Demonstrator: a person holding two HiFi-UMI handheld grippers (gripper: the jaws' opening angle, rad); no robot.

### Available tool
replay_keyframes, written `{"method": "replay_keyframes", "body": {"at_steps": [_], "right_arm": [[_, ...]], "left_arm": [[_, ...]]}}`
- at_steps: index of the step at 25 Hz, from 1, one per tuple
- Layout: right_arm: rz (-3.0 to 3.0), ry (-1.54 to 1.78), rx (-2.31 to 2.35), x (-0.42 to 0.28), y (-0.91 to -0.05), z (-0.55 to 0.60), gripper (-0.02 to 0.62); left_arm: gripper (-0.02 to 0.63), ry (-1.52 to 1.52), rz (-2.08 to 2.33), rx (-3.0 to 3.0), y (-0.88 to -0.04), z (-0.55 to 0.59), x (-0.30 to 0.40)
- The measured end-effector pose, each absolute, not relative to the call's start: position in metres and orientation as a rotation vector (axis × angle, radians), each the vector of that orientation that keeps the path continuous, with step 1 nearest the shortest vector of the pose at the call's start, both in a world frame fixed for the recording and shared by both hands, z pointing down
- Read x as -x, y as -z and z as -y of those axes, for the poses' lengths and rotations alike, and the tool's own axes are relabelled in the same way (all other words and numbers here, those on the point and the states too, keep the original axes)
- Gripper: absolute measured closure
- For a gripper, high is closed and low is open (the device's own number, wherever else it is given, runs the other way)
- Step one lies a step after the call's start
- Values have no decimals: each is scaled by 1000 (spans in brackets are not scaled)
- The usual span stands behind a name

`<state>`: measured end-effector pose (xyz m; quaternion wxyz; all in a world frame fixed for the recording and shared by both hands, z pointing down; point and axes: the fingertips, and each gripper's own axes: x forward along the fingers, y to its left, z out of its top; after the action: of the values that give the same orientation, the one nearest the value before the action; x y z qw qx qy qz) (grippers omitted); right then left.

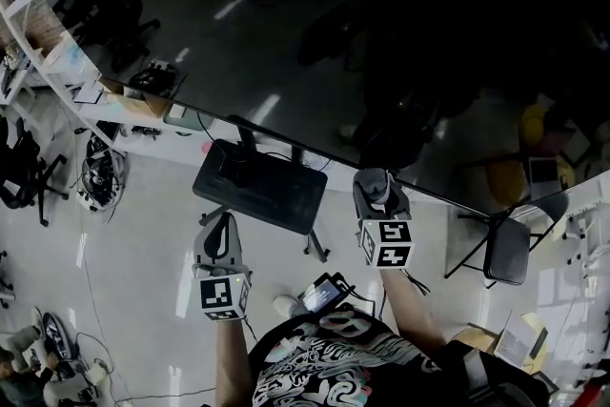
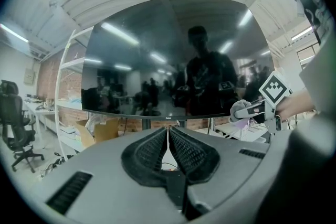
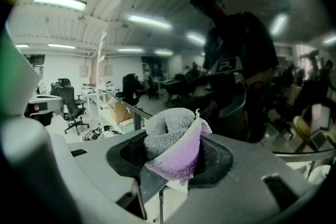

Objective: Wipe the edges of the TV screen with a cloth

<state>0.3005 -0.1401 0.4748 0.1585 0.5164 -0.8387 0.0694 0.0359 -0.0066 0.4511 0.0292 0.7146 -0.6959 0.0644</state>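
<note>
One TV screen [image 1: 334, 33] fills the upper frame; right gripper [image 1: 378, 178] clamps one cloth [image 3: 173, 139]; left gripper [image 1: 223, 218] sits pinched together, empty.

Dim frames, ceiling-strip glare, fisheye-warped edges

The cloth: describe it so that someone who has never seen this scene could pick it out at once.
The big dark TV screen fills the scene, and the right gripper is near its lower edge. Bunched between that gripper's jaws is the cloth: fluffy grey terry with a lilac face, the only soft thing here. The left gripper is shut on nothing.
</note>
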Motion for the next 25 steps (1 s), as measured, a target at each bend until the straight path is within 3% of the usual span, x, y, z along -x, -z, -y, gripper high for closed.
{"method": "replay_keyframes", "body": {"at_steps": [25], "right_arm": [[2350,-187,-1559,-286,-478,144,362]], "left_arm": [[581,-215,2067,-2260,-461,33,-11]]}}
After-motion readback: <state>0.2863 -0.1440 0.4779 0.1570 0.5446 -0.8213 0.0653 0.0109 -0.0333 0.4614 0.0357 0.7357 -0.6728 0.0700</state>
